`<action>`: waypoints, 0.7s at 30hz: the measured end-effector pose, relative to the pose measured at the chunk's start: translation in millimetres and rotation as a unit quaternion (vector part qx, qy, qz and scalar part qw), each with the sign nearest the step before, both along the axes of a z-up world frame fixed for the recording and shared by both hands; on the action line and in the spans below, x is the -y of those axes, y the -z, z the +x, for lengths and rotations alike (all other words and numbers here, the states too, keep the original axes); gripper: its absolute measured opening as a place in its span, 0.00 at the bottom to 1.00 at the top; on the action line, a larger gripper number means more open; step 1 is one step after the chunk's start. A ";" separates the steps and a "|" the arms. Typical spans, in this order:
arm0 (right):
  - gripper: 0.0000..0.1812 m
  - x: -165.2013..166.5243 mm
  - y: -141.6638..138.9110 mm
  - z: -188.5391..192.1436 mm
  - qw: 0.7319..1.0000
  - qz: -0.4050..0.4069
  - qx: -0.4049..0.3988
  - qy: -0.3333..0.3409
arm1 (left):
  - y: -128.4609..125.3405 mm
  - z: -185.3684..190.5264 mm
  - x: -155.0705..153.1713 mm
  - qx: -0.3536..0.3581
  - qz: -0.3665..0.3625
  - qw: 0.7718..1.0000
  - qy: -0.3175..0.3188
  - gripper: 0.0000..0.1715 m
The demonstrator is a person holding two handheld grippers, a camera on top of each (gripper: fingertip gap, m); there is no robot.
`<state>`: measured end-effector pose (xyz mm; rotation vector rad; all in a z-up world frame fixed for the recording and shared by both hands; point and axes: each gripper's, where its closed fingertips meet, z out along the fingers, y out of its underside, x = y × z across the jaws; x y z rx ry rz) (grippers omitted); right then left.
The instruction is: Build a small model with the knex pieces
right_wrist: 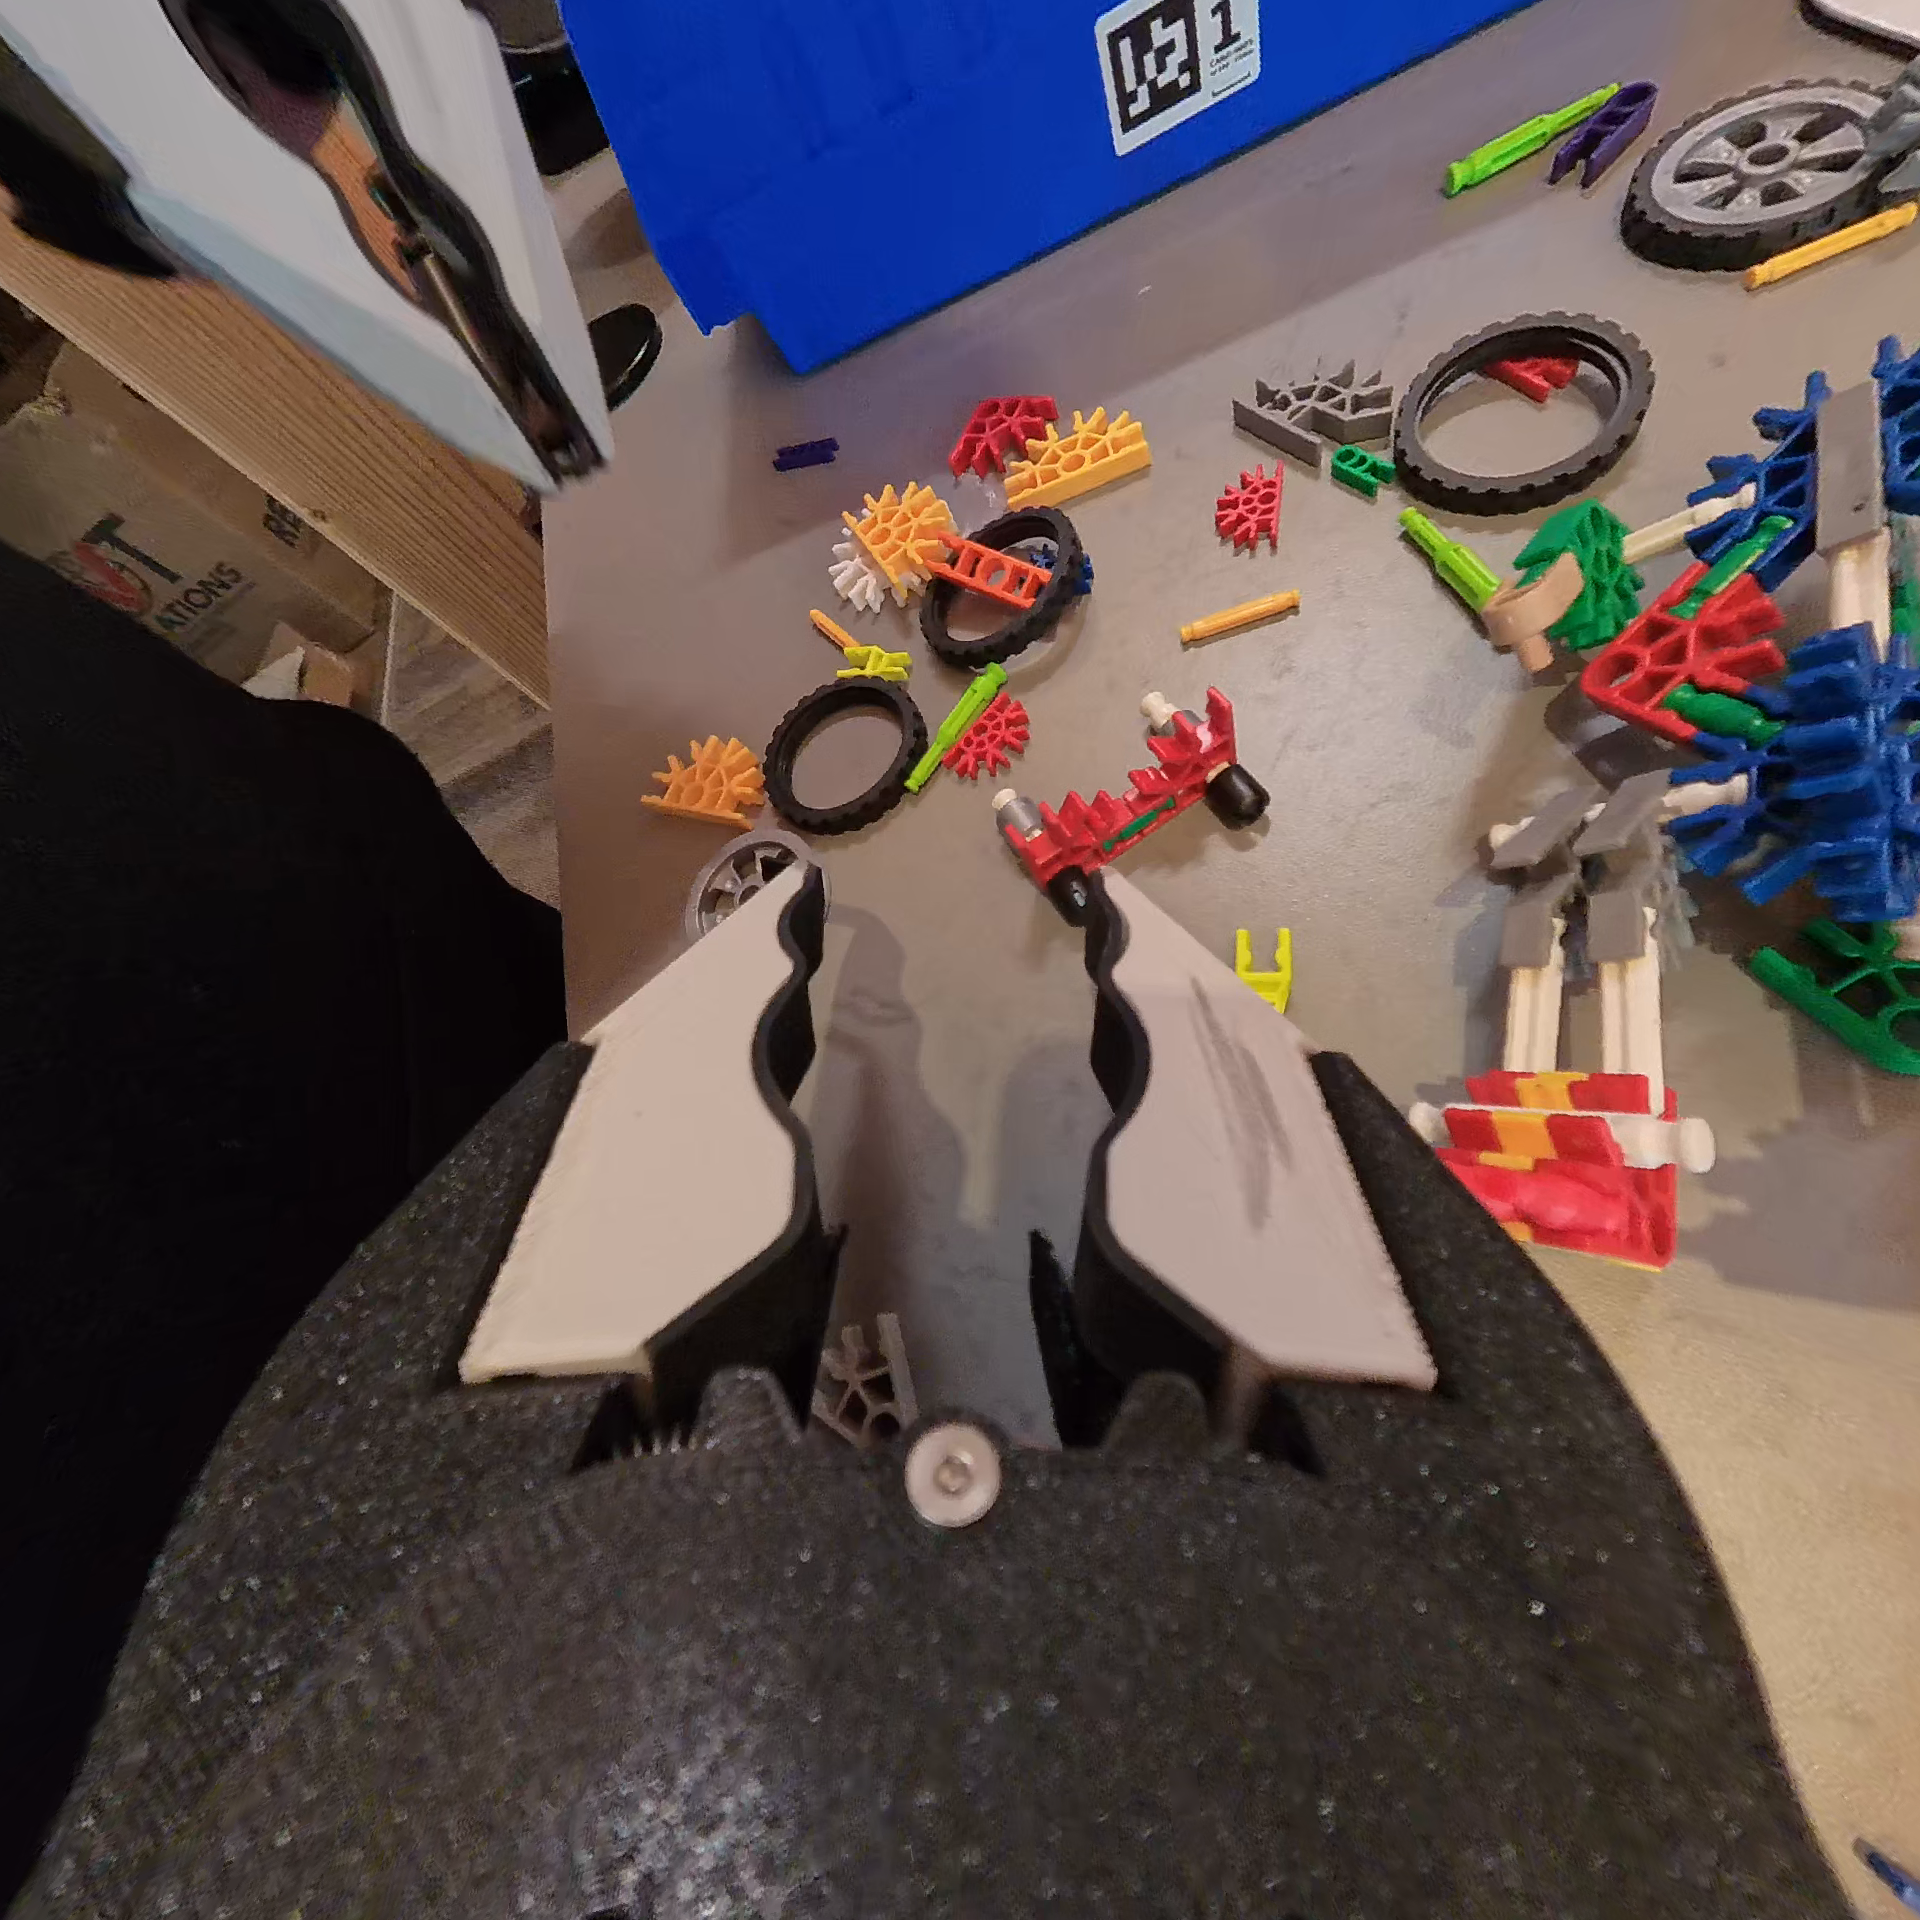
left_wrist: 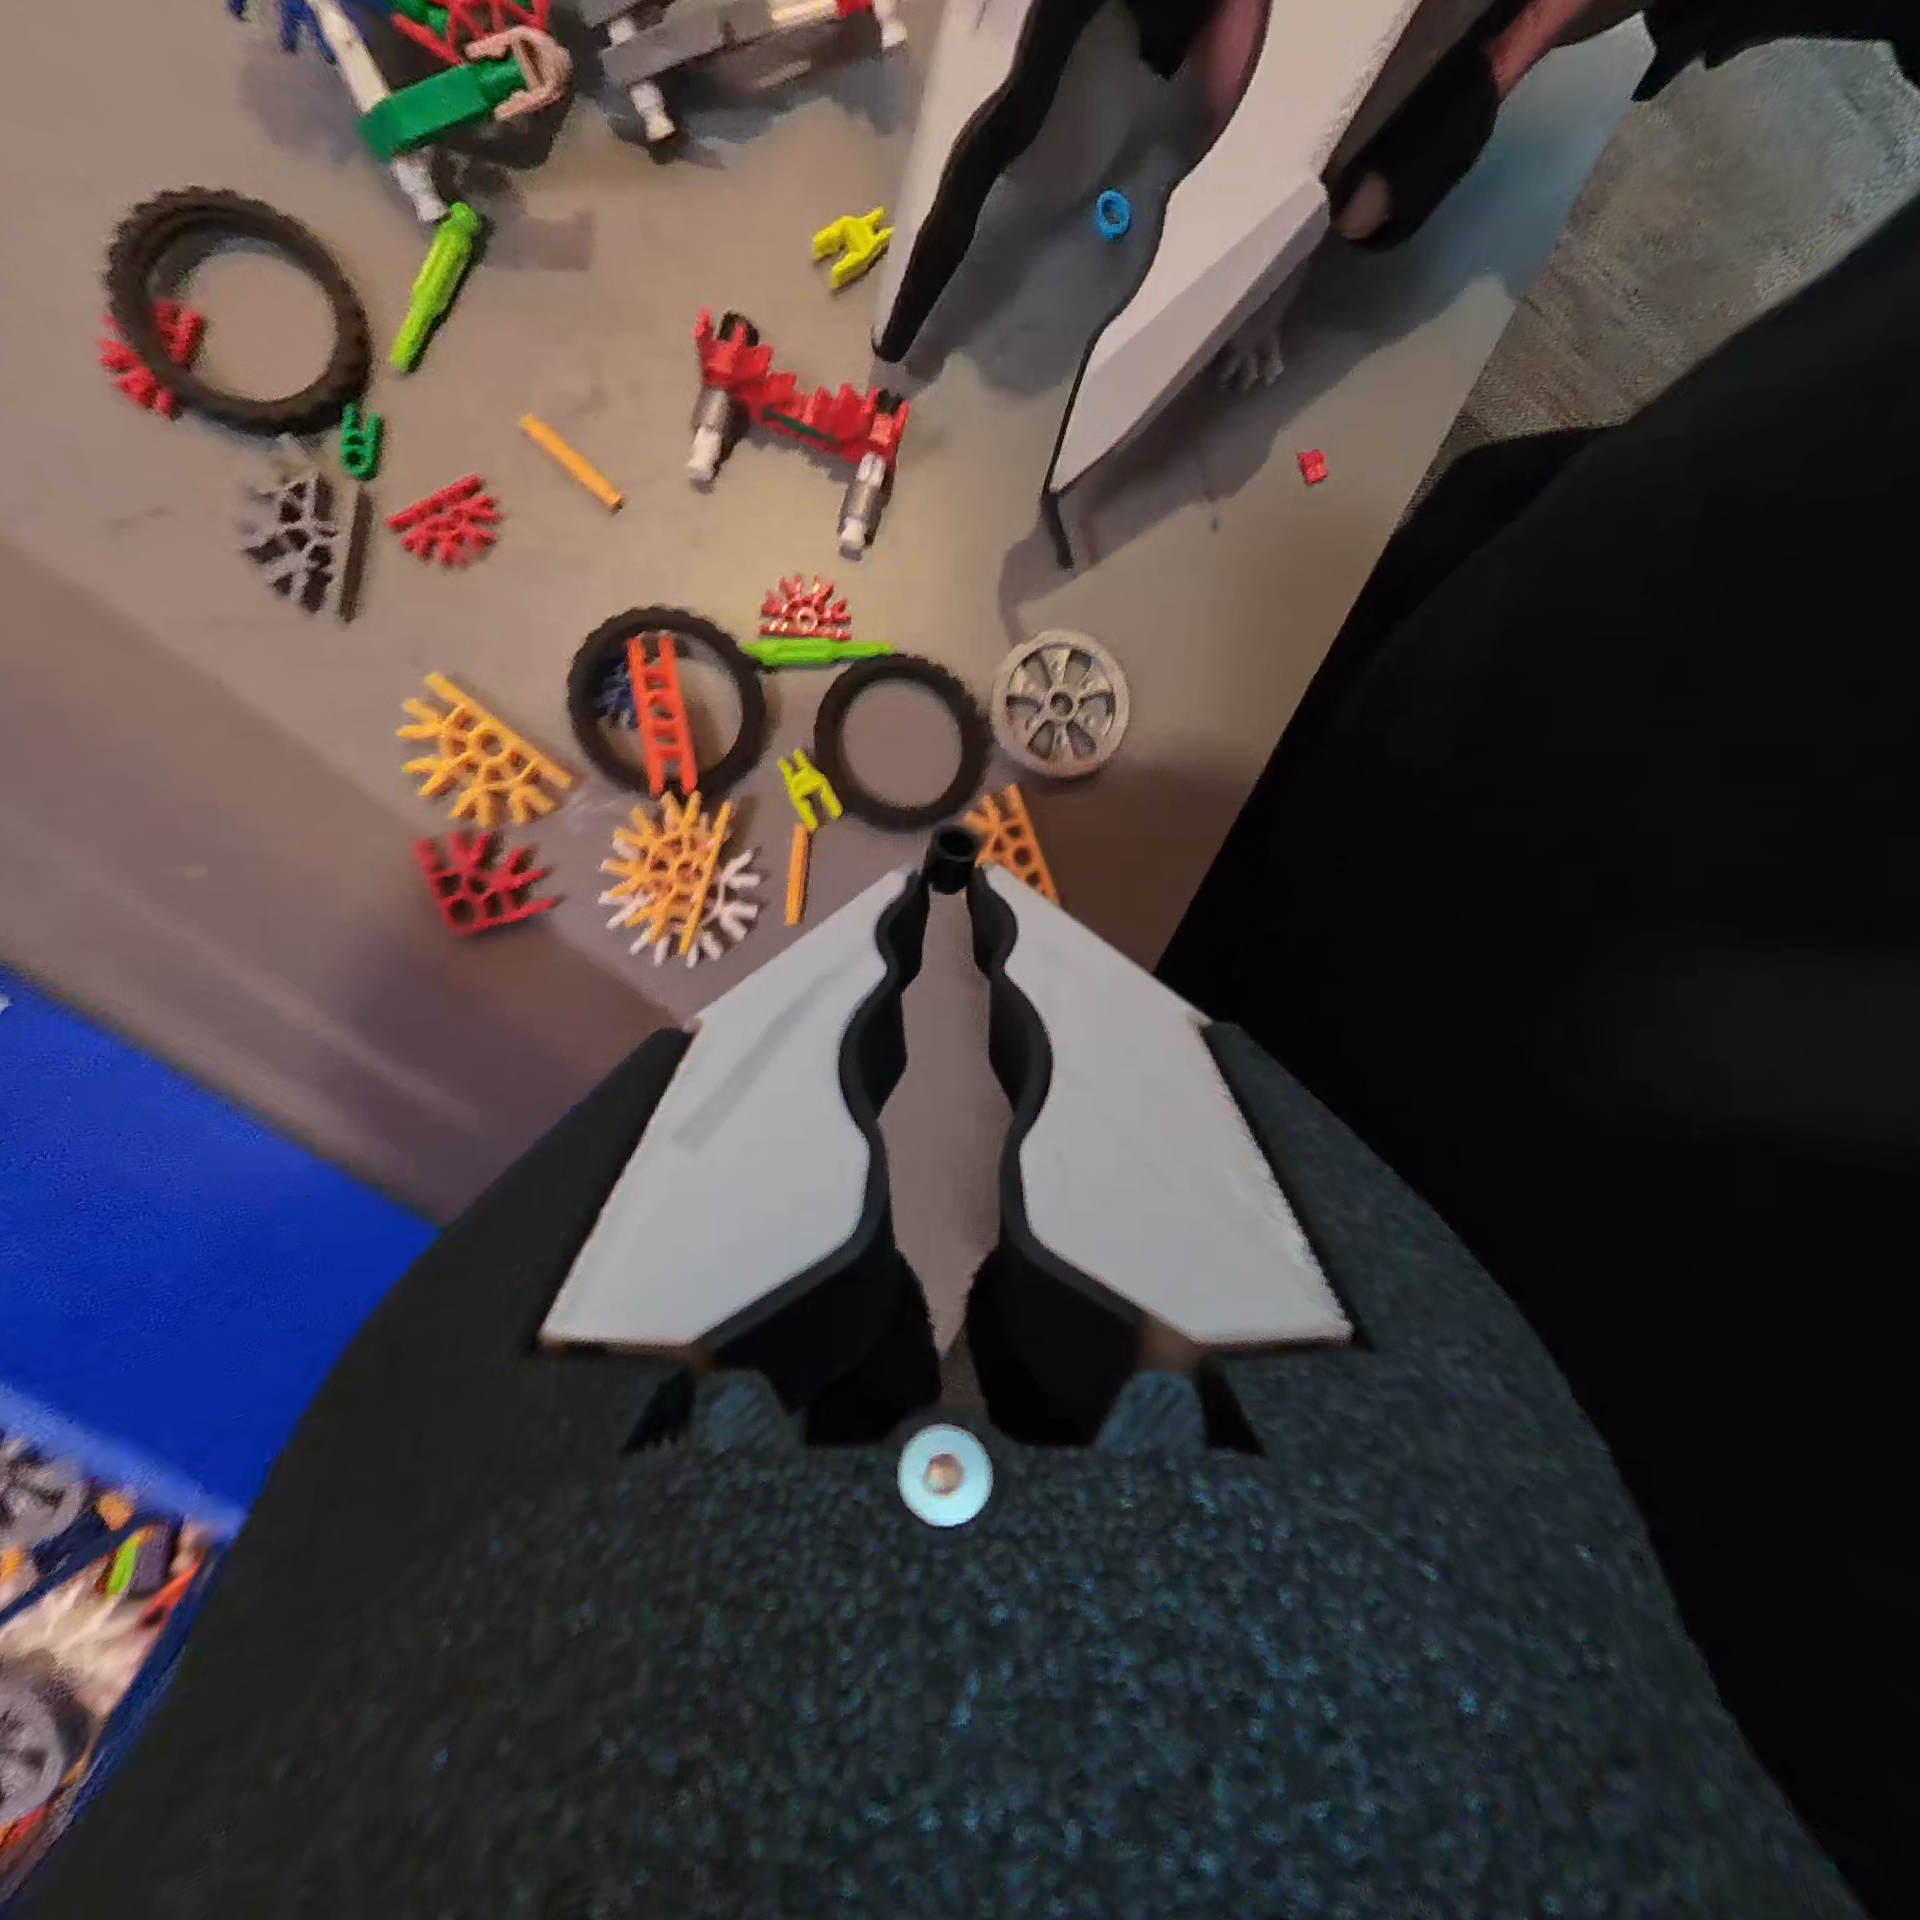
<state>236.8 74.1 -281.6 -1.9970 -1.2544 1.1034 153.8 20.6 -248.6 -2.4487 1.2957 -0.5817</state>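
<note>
One black peg [left_wrist: 951, 862] — between left tongs [left_wrist: 948, 883]

My right claw [right_wrist: 956, 904] hangs spread wide over the grey bench [right_wrist: 1351, 727], one tip near a grey spoked wheel [right_wrist: 743, 881], the other by a red connector assembly [right_wrist: 1132, 805]; a blue box [right_wrist: 883, 156] stands beyond.

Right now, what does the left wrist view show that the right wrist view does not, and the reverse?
Only the left wrist view shows the small black plastic cap pinched at the left hand-held gripper tips, and a small blue plastic ring.

Only the right wrist view shows the large blue, red and green construction-toy model and the open, empty right hand-held gripper tips.

Both show the red connector assembly with white rods, the grey spoked plastic wheel hub and the blue box.
</note>
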 end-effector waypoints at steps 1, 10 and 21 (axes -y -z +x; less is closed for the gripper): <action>0.28 0.4 0.1 -0.1 1.000 0.004 0.002 0.000 | 6.2 6.0 -1.5 -0.003 0.005 1.000 0.001 0.04; 0.34 -5.1 -1.0 -4.4 1.000 0.021 0.006 0.020 | 38.1 46.5 -51.3 0.003 0.033 0.999 -0.013 0.04; 0.39 -15.9 3.0 -13.4 0.998 0.038 0.022 0.037 | 64.4 48.8 -81.6 -0.084 0.038 0.996 0.016 0.04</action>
